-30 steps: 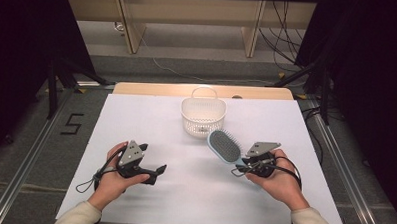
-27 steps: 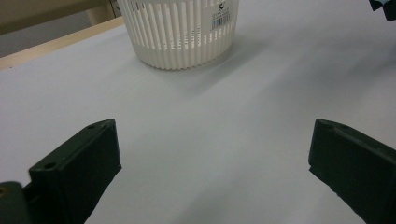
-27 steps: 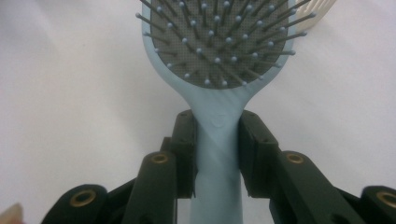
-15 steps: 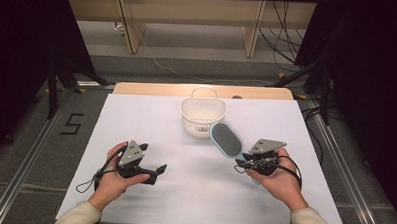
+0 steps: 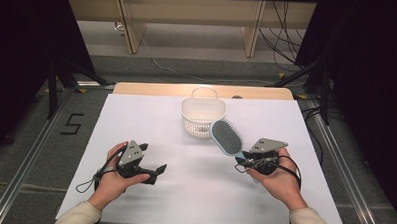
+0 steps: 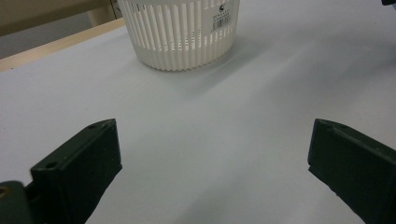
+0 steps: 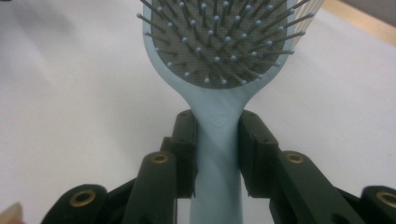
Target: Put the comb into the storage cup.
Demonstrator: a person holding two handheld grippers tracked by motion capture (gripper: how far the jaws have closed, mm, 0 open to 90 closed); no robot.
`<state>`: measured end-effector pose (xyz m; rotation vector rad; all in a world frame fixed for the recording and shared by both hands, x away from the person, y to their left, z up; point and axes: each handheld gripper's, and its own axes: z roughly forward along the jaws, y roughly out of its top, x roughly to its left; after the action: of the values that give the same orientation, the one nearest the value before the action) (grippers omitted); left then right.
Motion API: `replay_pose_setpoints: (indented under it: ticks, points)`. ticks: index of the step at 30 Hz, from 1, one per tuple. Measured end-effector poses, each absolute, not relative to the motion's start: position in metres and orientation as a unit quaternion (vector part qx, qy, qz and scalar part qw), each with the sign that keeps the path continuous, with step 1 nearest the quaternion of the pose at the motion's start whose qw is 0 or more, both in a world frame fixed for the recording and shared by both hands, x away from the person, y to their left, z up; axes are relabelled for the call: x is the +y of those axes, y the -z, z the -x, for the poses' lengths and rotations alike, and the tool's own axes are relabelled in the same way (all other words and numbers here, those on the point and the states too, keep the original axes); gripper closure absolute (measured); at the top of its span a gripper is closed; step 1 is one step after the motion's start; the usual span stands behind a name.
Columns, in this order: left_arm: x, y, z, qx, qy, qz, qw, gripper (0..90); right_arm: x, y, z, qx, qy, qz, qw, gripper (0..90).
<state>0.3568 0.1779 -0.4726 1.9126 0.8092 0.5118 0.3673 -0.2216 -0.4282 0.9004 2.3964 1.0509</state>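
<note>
Hairbrush [image 5: 226, 137], light blue with a grey bristle pad, is clamped by its handle in the right gripper [image 5: 245, 161] at the right side of the white table [image 5: 151, 115]. From the high view its head rises off the surface and leans up and away from the person, toward the white slatted basket [image 5: 200, 123]; the tip of the head overlaps the basket's near right wall in that view, and I cannot tell whether the two touch. The bristles face upward and toward the person. In the right gripper view the two black jaws press against both sides of the handle [image 7: 217, 154] just below the neck, with the bristle pad [image 7: 219, 42] directly ahead and a strip of the basket's slats at the upper right corner. The right hand [image 5: 279, 182] wraps the gripper body, its cable looping over the wrist. The left gripper [image 5: 157, 171] rests low over the table at the left, well apart from the brush, in the left hand [image 5: 115, 176]. In the left gripper view its jaws stand wide apart with nothing between them, and the basket [image 6: 180, 32] sits ahead on the bare white surface, a small barcode label [image 6: 223, 17] on its wall. The basket stands upright near the far middle of the table, handle loop at its far rim.
</note>
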Motion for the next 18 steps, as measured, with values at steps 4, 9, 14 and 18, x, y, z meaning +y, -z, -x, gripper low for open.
replay_pose_setpoints:
  ticks: [4,9,14,18]
  points:
    - [0.1778,0.4728,-0.3568,0.332,-0.21,-0.784,0.481,2.1,-0.2228,0.4257,-0.3673,0.842,-0.385,-0.321,0.199,70.3]
    - [0.1779,0.4725,-0.3569,0.332,-0.21,-0.784,0.481,2.1,-0.2245,0.4245,-0.3677,0.835,-0.394,-0.326,0.205,70.3]
    - [0.1776,0.4728,-0.357,0.332,-0.21,-0.784,0.481,2.1,-0.225,0.4241,-0.3682,0.831,-0.399,-0.329,0.206,70.3]
    - [0.1776,0.4728,-0.3569,0.332,-0.21,-0.784,0.481,2.1,-0.2247,0.4241,-0.3685,0.829,-0.401,-0.33,0.209,70.2]
